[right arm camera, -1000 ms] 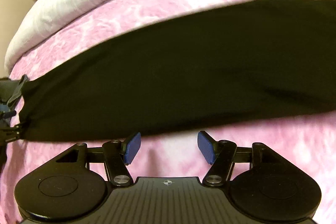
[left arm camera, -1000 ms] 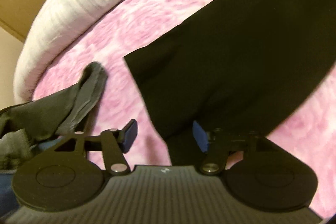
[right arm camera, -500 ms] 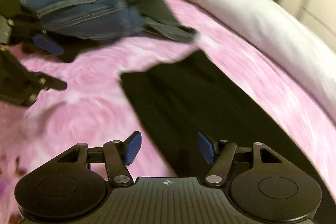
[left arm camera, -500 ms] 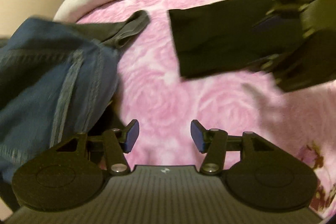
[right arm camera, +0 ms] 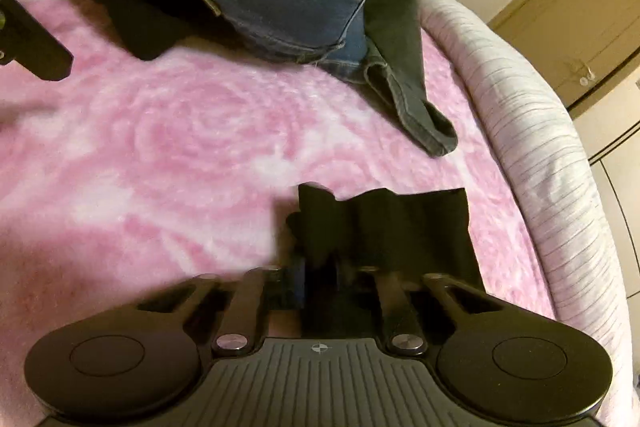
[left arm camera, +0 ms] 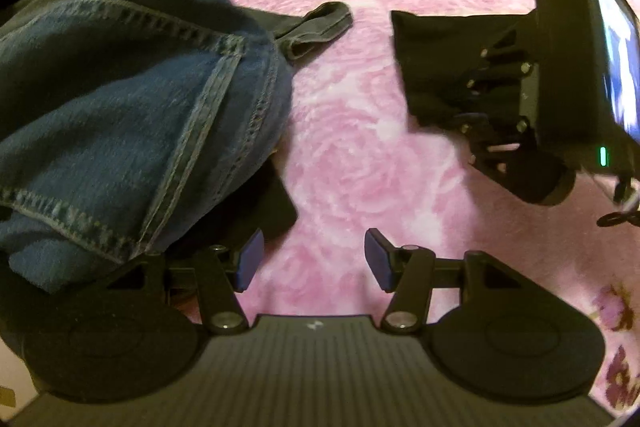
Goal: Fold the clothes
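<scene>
While both views show the pink blanket and blue jeans, only the right wrist view shows the right gripper just closed, pinching the black garment; the left gripper gapes empty.

The black garment lies flat on my bed's pink rose-patterned blanket, its near end bunched into ridges where my right jaws have just closed on it. From my left side it shows as a dark strip with a squared end. A heap of other clothes sits well apart from it across bare blanket: blue jeans with pale stitched seams on top, crumpled, and a dark grey piece trailing out from under them, its hemmed end flat on the blanket.
</scene>
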The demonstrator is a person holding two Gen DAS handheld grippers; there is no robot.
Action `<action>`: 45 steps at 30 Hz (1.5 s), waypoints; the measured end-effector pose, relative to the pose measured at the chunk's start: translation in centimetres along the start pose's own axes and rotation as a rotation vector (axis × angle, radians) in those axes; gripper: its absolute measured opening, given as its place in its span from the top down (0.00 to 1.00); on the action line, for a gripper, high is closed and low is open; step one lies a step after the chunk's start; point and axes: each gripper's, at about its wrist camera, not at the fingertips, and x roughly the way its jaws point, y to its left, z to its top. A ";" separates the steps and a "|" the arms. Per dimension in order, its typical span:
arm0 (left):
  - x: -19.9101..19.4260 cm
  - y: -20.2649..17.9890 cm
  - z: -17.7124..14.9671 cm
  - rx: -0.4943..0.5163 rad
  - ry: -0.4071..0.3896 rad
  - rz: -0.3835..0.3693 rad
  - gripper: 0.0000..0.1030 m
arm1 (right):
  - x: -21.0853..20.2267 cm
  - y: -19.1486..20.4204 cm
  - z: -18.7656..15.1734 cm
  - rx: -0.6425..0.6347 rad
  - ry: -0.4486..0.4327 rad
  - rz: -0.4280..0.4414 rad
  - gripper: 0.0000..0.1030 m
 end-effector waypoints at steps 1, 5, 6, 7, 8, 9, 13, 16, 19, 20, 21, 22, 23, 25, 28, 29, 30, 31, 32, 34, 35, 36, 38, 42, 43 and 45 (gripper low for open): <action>-0.1 -0.3 0.2 0.007 -0.008 -0.007 0.50 | -0.4 -1.0 0.1 0.048 -0.009 0.021 0.93; -0.3 -2.2 1.6 0.060 -0.033 -0.045 0.50 | -4.5 -7.5 -0.6 0.343 -0.118 0.054 0.94; -0.3 -2.9 2.2 0.076 -0.039 -0.058 0.50 | -5.9 -9.5 -1.1 0.439 -0.156 0.054 0.95; -0.4 -3.7 2.7 0.093 -0.046 -0.073 0.50 | -7.6 -11.8 -2.3 0.540 -0.191 0.036 0.97; -0.5 -4.7 3.4 0.112 -0.056 -0.089 0.50 | -9.4 -14.0 -3.6 0.641 -0.226 0.015 0.97; -0.5 -5.7 4.0 0.133 -0.066 -0.105 0.50 | -11.4 -16.2 -5.4 0.739 -0.256 -0.023 0.97; -1.0 -11.2 6.8 0.235 -0.111 -0.172 0.50 | -19.1 -23.0 -17.6 1.105 -0.293 -0.252 0.97; -1.7 -16.2 9.0 0.291 -0.143 -0.223 0.49 | -22.1 -25.6 -28.5 1.361 -0.217 -0.383 0.97; -2.4 -21.9 10.8 0.362 -0.179 -0.275 0.48 | -20.9 -24.8 -38.9 1.623 -0.071 -0.412 0.97; -2.5 -23.8 11.4 0.389 -0.192 -0.291 0.48 | -20.4 -24.4 -42.1 1.704 -0.022 -0.413 0.97; -2.7 -25.5 12.0 0.419 -0.209 -0.307 0.48 | -19.9 -24.0 -44.3 1.769 0.001 -0.390 0.97; -2.8 -27.3 12.6 0.450 -0.226 -0.323 0.48 | -19.4 -23.7 -45.7 1.813 0.004 -0.352 0.97; -2.9 -29.2 13.3 0.482 -0.243 -0.336 0.48 | -19.3 -23.7 -45.9 1.806 -0.003 -0.336 0.97; -2.8 -32.2 14.7 0.532 -0.265 -0.357 0.48 | -19.5 -23.9 -46.2 1.807 -0.025 -0.312 0.97; -2.0 -36.1 16.9 0.592 -0.290 -0.389 0.47 | -20.8 -24.1 -46.9 1.844 -0.070 -0.290 0.97; -1.5 -37.1 17.6 0.608 -0.292 -0.399 0.47 | -21.6 -24.1 -47.0 1.840 -0.082 -0.294 0.97; -0.9 -38.0 18.3 0.623 -0.292 -0.403 0.47 | -22.3 -24.0 -46.7 1.820 -0.089 -0.302 0.97; -0.3 -38.8 18.9 0.638 -0.292 -0.408 0.47 | -22.6 -23.8 -46.8 1.822 -0.088 -0.303 0.97; 0.3 -39.6 19.5 0.653 -0.291 -0.413 0.47 | -22.8 -23.5 -47.0 1.826 -0.086 -0.303 0.97; 1.5 -40.8 20.2 0.678 -0.281 -0.420 0.47 | -23.2 -22.9 -47.4 1.833 -0.082 -0.302 0.97; 2.2 -41.5 20.4 0.691 -0.272 -0.417 0.47 | -23.0 -22.8 -47.7 1.843 -0.073 -0.299 0.97; 3.0 -41.9 20.6 0.706 -0.261 -0.416 0.47 | -22.7 -22.7 -47.9 1.853 -0.064 -0.296 0.97; 4.5 -42.8 20.9 0.726 -0.234 -0.408 0.47 | -22.1 -22.5 -48.4 1.873 -0.047 -0.290 0.97; 7.0 -43.5 21.7 0.709 -0.182 -0.414 0.41 | -22.3 -22.1 -48.3 1.861 -0.033 -0.291 0.97; 7.5 -43.6 21.8 0.701 -0.172 -0.419 0.39 | -22.1 -22.0 -48.5 1.862 -0.026 -0.283 0.97; 8.2 -43.5 22.2 0.682 -0.165 -0.429 0.32 | -21.8 -21.9 -49.0 1.864 -0.014 -0.267 0.97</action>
